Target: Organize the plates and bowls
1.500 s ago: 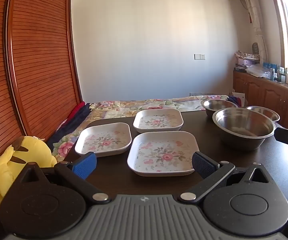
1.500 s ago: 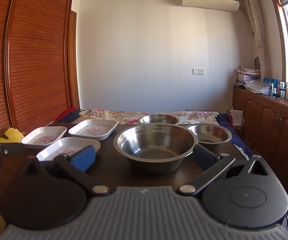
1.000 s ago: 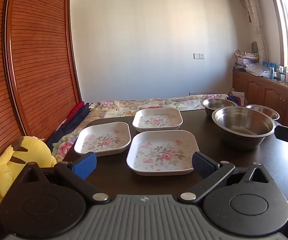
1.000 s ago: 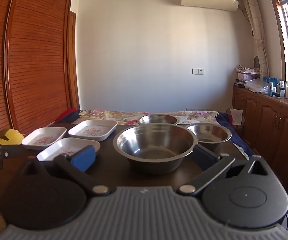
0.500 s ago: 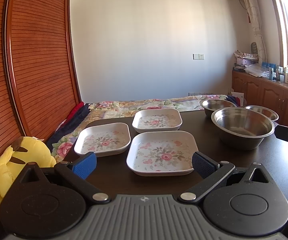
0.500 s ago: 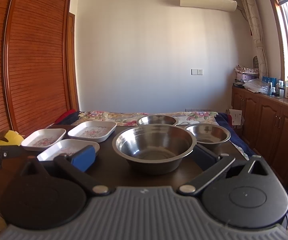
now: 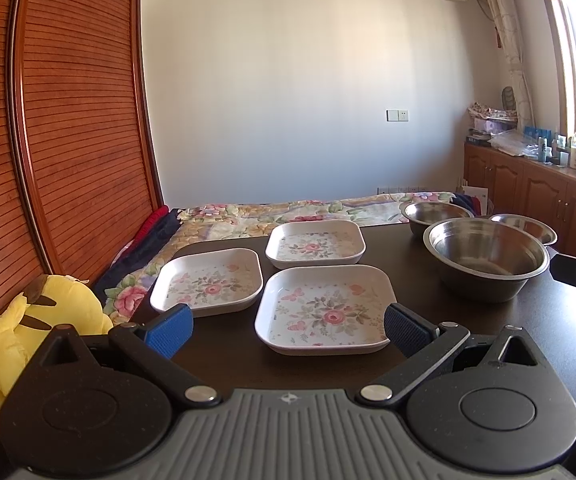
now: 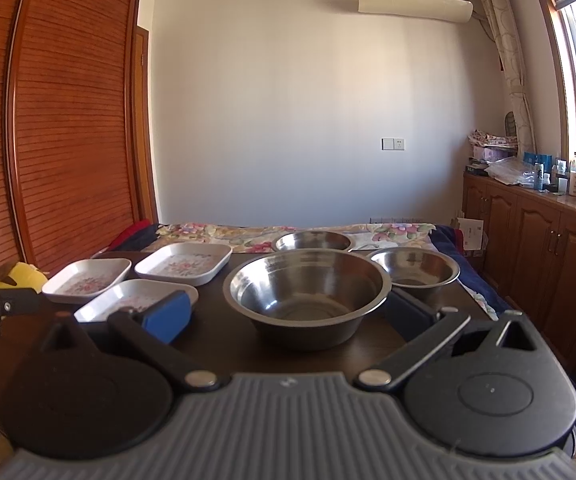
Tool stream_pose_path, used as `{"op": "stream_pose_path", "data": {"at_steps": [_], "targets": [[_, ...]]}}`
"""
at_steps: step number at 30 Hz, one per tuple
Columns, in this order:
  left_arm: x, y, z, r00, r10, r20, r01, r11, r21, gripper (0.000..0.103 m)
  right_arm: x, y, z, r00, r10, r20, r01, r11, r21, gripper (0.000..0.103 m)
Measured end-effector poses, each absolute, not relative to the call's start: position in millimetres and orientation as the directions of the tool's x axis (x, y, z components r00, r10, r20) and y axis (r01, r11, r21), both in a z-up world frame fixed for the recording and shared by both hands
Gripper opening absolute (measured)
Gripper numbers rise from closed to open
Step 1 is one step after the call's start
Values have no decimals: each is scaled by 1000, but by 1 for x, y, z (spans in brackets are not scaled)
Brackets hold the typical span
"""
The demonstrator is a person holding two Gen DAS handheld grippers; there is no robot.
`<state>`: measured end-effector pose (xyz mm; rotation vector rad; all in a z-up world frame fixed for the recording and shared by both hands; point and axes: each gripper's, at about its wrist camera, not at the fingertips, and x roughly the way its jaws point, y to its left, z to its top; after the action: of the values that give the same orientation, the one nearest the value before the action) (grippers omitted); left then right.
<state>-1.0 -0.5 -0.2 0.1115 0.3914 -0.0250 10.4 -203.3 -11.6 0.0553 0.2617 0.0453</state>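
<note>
Three square floral plates lie on the dark table (image 7: 527, 320): a near one (image 7: 325, 309), a left one (image 7: 209, 281) and a far one (image 7: 315, 244). My left gripper (image 7: 286, 331) is open and empty, just short of the near plate. A large steel bowl (image 8: 307, 289) stands in front of my right gripper (image 8: 291, 317), which is open and empty. Two smaller steel bowls stand behind it, one at the back (image 8: 312, 241) and one to the right (image 8: 415, 269). The plates also show at the left of the right wrist view (image 8: 183, 263).
A yellow plush toy (image 7: 36, 320) sits off the table's left edge. A bed with a floral cover (image 7: 288, 210) lies beyond the table. A wooden slatted wardrobe (image 7: 68, 140) stands on the left. Wooden cabinets (image 8: 539, 240) with bottles run along the right wall.
Both grippers have barely shifted; the view has risen slightly. Nothing has been picked up or moved.
</note>
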Motion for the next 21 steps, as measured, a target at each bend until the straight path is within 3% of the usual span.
{"op": "stream_pose_path", "data": {"at_steps": [21], "targets": [[-3,1,2,923,-4,-385,46,994,102,103,10,-203,-12,966,48,-254,-34,998,59,103]]}}
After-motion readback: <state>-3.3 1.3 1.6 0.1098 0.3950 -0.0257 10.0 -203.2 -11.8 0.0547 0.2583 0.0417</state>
